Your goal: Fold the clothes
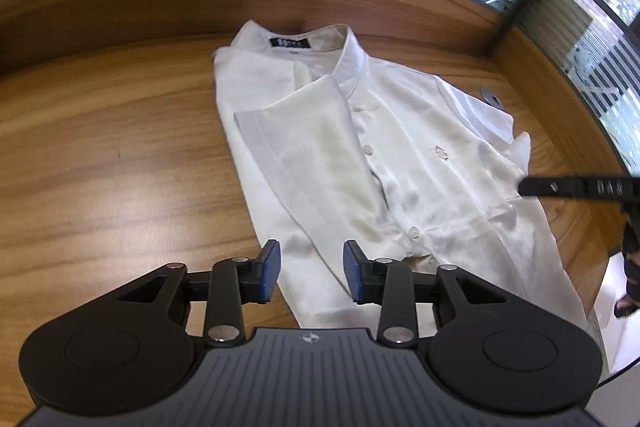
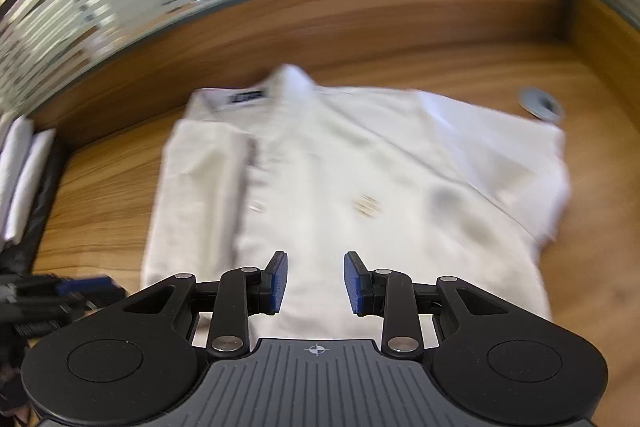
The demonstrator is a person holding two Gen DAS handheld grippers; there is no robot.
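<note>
Shirt (image 1: 384, 163) lies flat on table (image 1: 100, 155), collar (image 1: 344, 55) toward far wall, hem toward near edge. One sleeve (image 1: 276, 147) folded over shirt front, other sleeve (image 1: 492, 119) spread out to opposite side. Round disc (image 1: 491, 96) on table just beyond spread sleeve. Left gripper (image 1: 312, 271) above hem; right gripper (image 2: 316, 281) above shirt's lower front. Folded cloths (image 2: 24, 179) stacked at table's left edge.
</note>
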